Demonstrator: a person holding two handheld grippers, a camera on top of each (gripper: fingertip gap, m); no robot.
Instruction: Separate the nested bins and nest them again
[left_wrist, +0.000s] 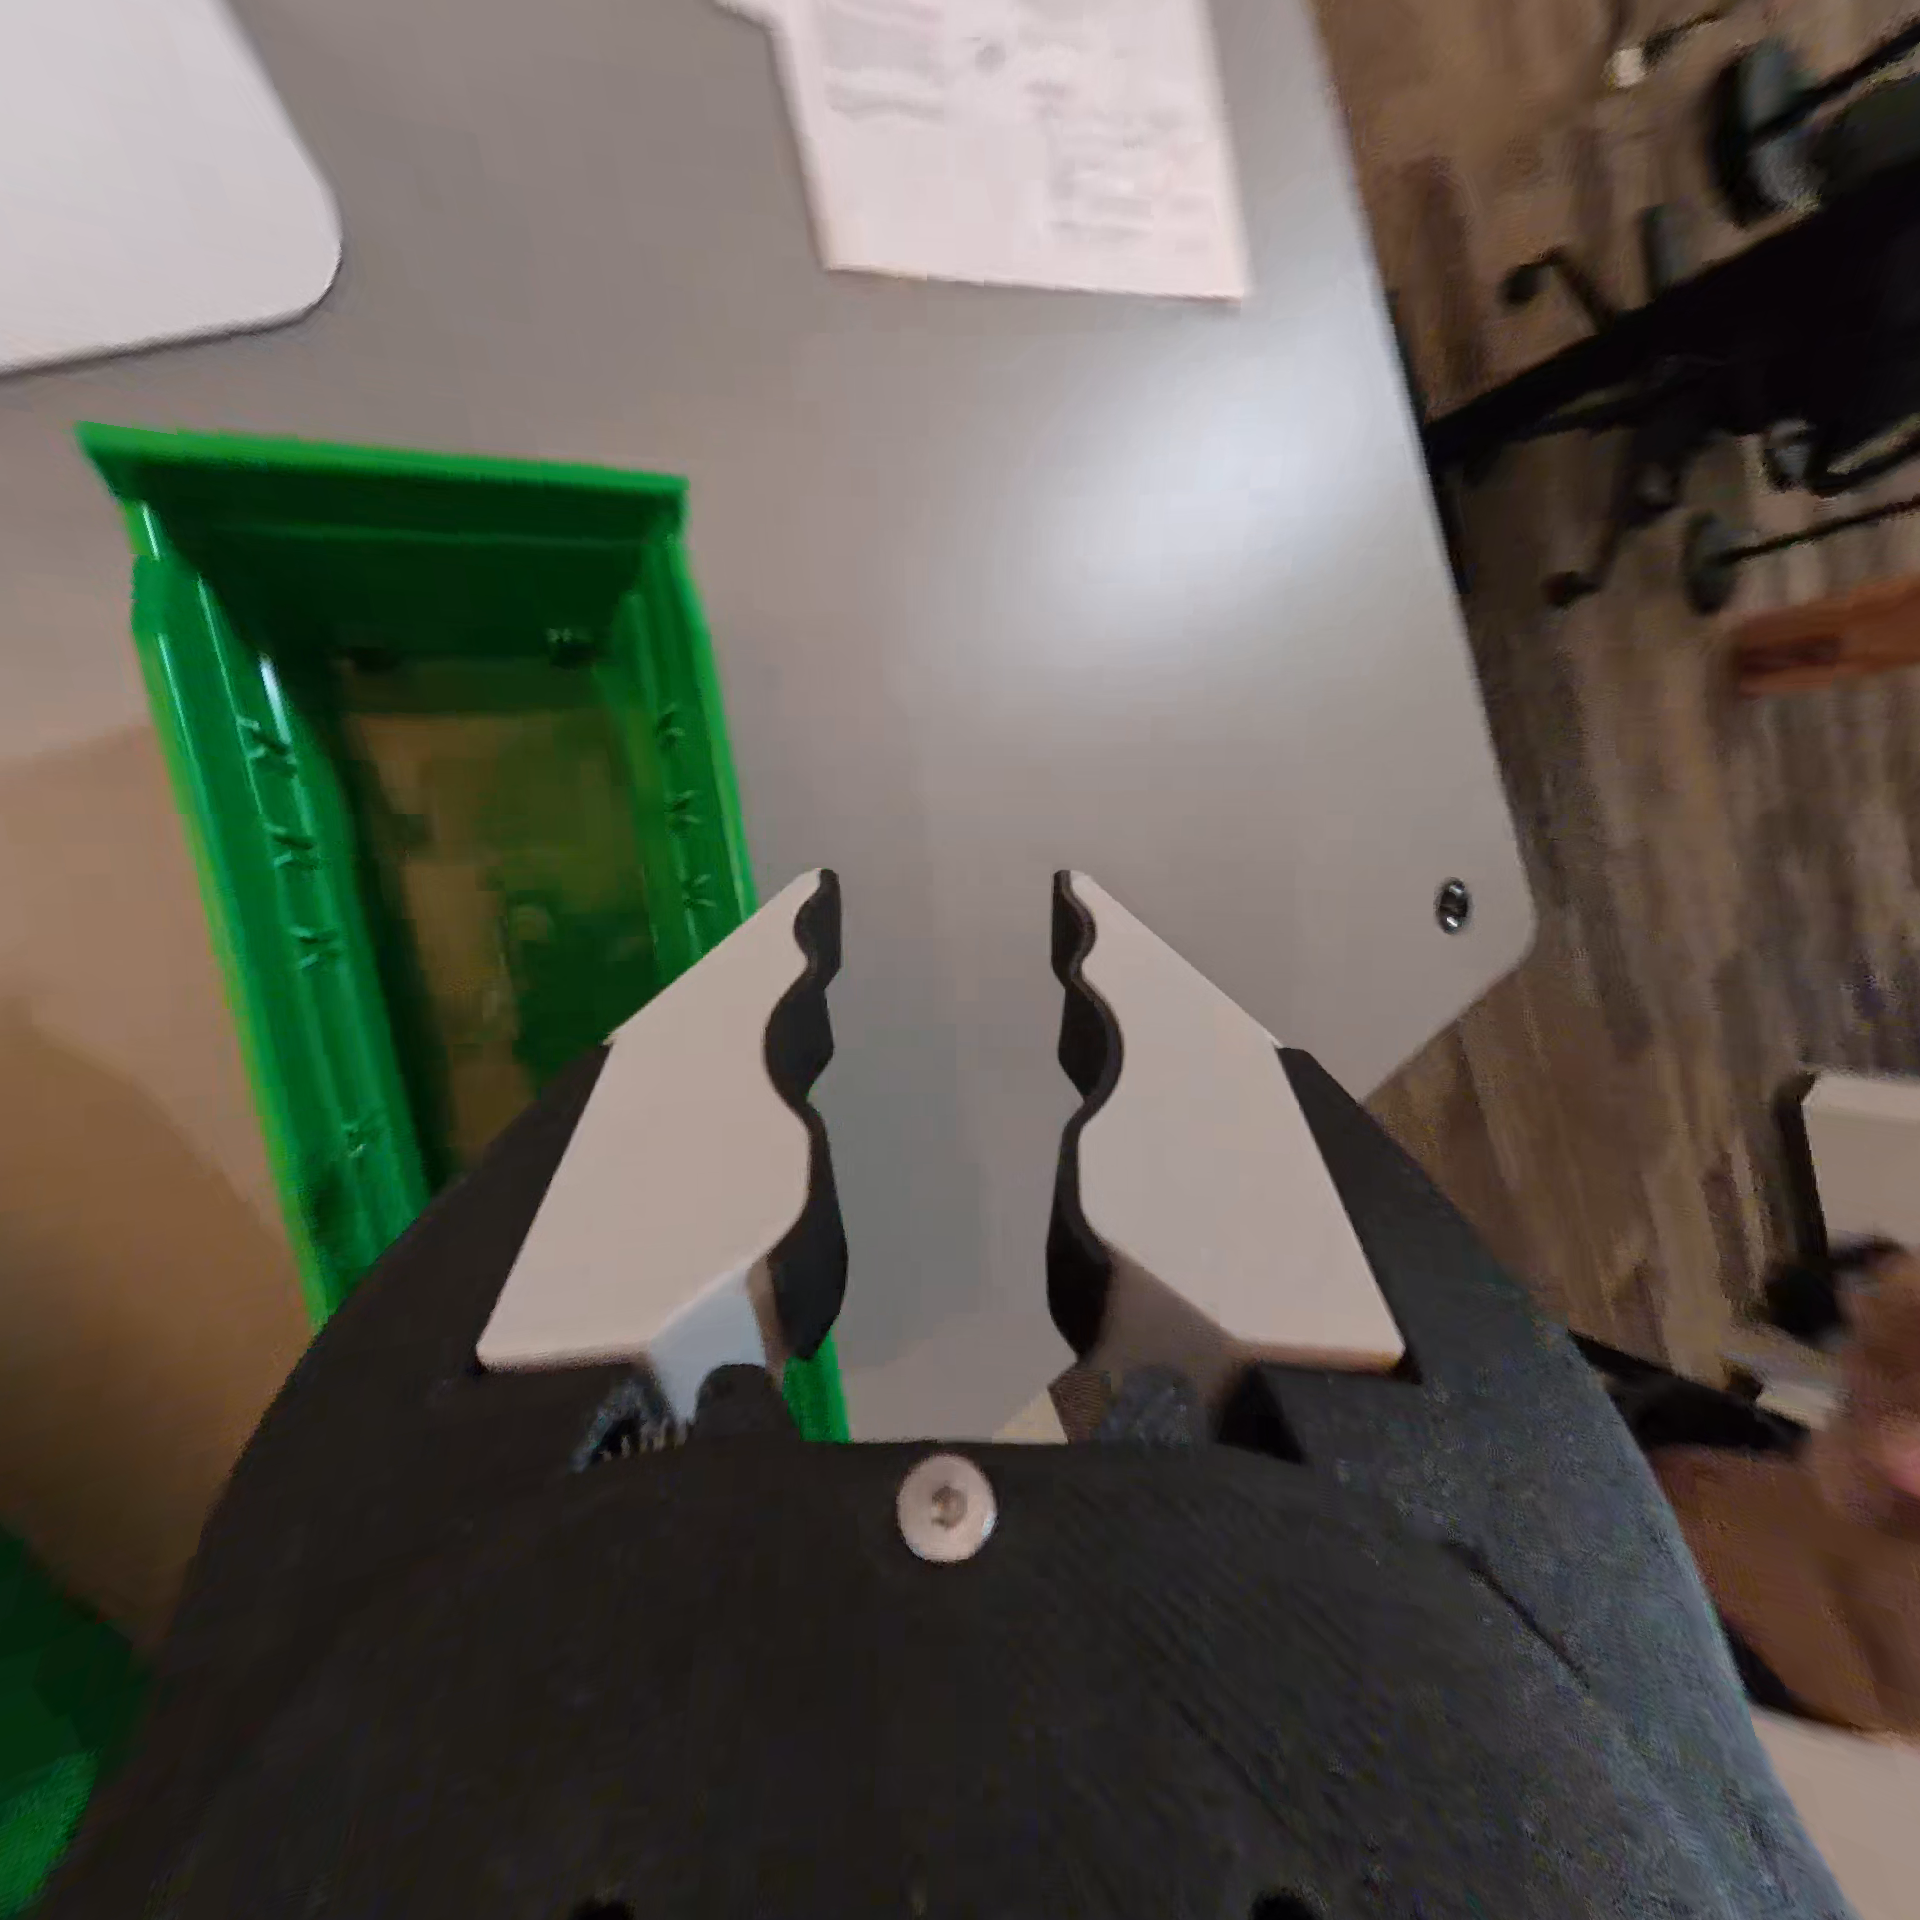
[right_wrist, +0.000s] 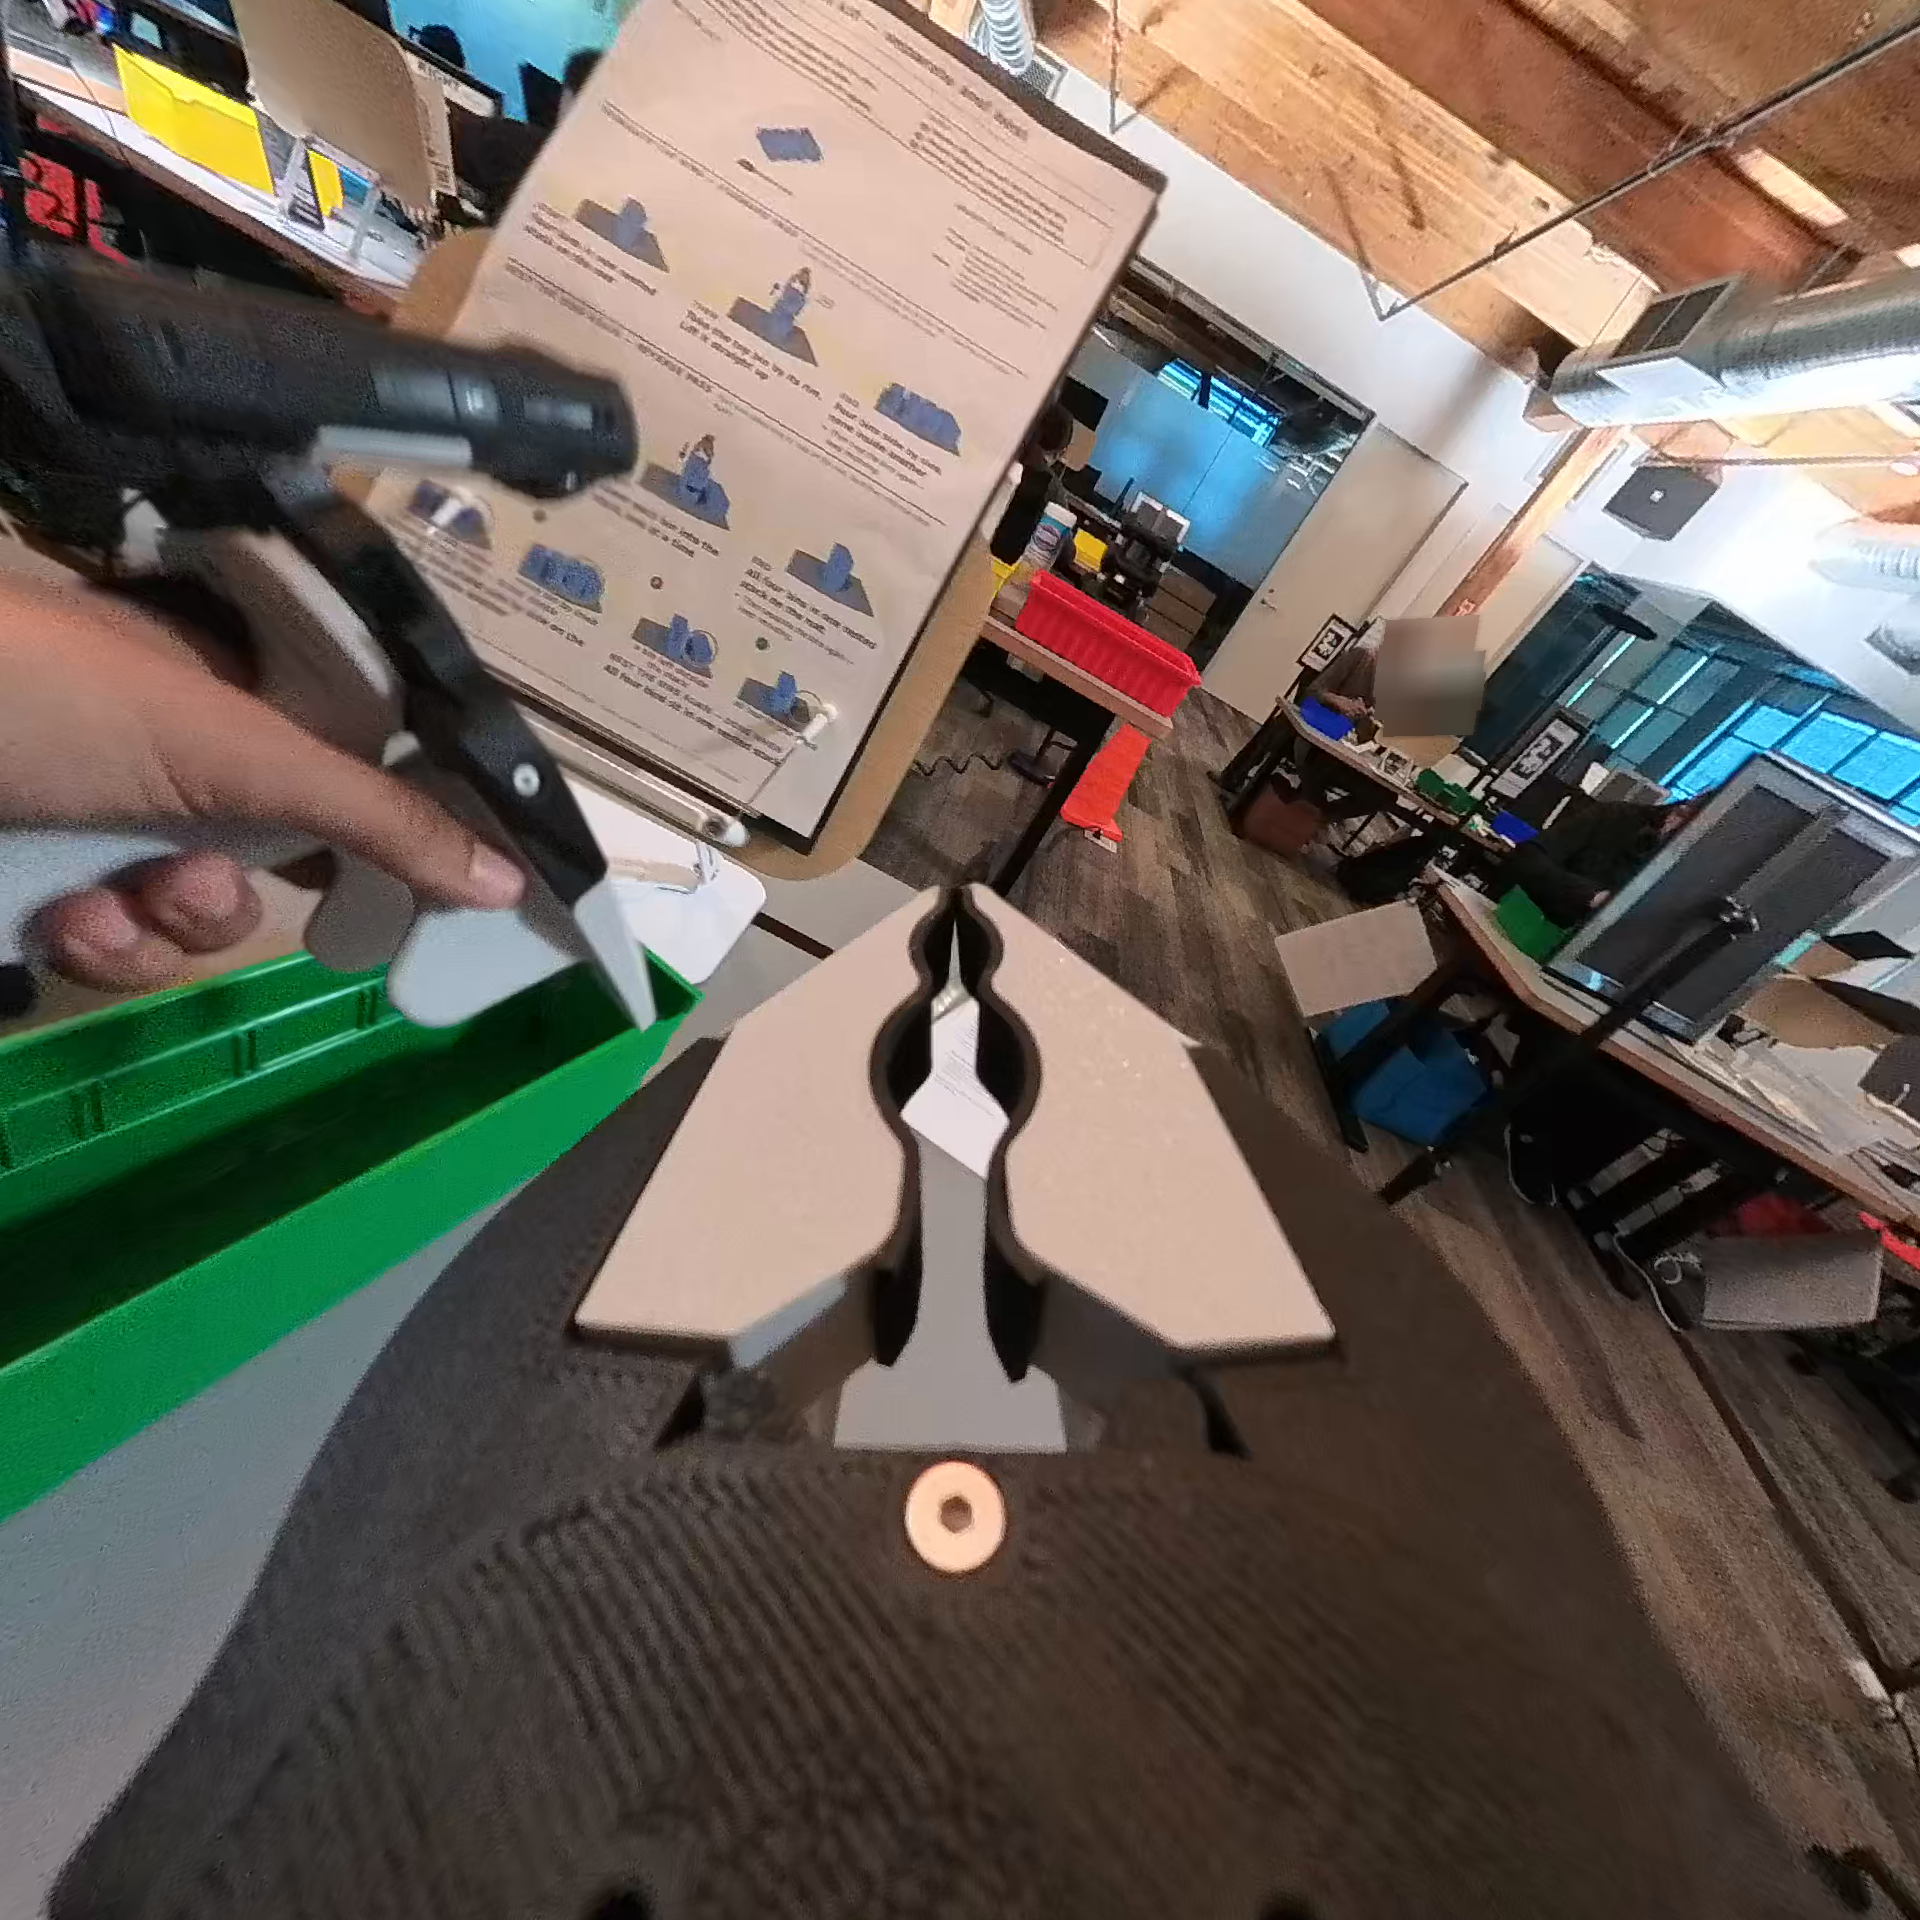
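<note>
A long green bin (left_wrist: 436, 831) lies open side up on the grey table (left_wrist: 1039, 623), left of my left gripper (left_wrist: 945, 894). That gripper is open and empty over bare table, just beside the bin's right wall. I cannot tell whether another bin is nested inside it. Another green patch (left_wrist: 42, 1714) shows at the bottom left. In the right wrist view the green bin (right_wrist: 260, 1195) is at the left. The left gripper (right_wrist: 540, 966), held by a hand (right_wrist: 208, 769), hovers at the bin's far end. My right gripper (right_wrist: 956, 904) is shut and empty, off the bin's right end.
A printed instruction sheet on a board (right_wrist: 790, 416) stands behind the bin on a white base (right_wrist: 686, 904). A white paper (left_wrist: 1029, 135) lies on the table's far part. The table edge (left_wrist: 1455, 727) drops to wood floor. Other desks and a red bin (right_wrist: 1101, 644) are farther off.
</note>
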